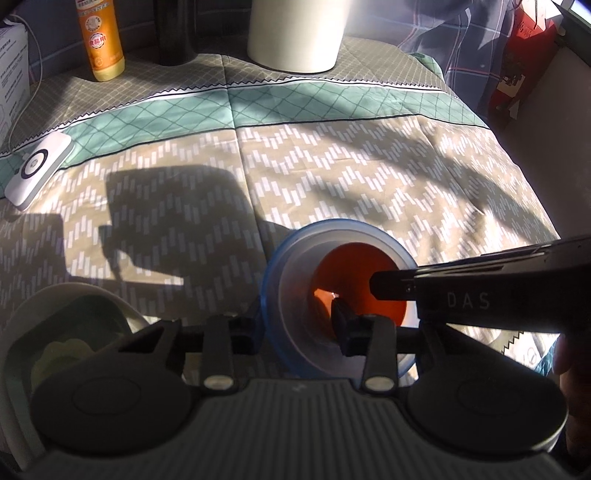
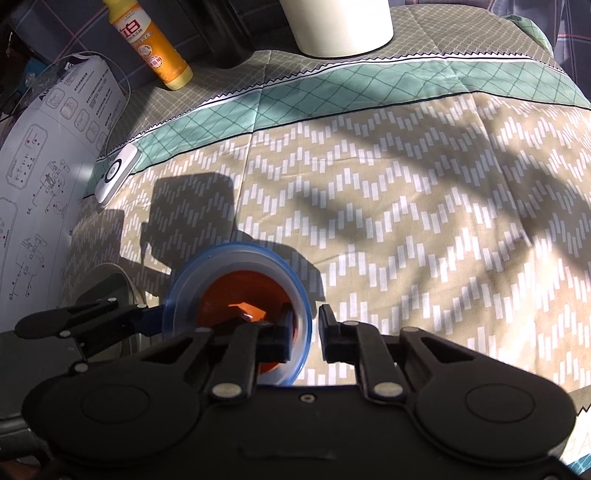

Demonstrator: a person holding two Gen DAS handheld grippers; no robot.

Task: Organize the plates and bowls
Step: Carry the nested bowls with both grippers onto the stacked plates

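right tongs [image 2: 304, 338] | clamped on blue-rimmed bowl [image 2: 236, 258] rim | tablecloth [image 2: 406, 203]

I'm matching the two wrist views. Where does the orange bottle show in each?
Left wrist: orange bottle at top left, standing on the cloth.
Right wrist: orange bottle at top left, leaning in the picture.
Shared landmark: white cylinder at top centre.

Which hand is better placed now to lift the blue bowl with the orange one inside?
Probably the right. The right tongs sit narrowly across the rim of the blue bowl, one finger inside, one outside. The left tongs straddle the opposite rim too, but stand wider, so their hold looks less sure.
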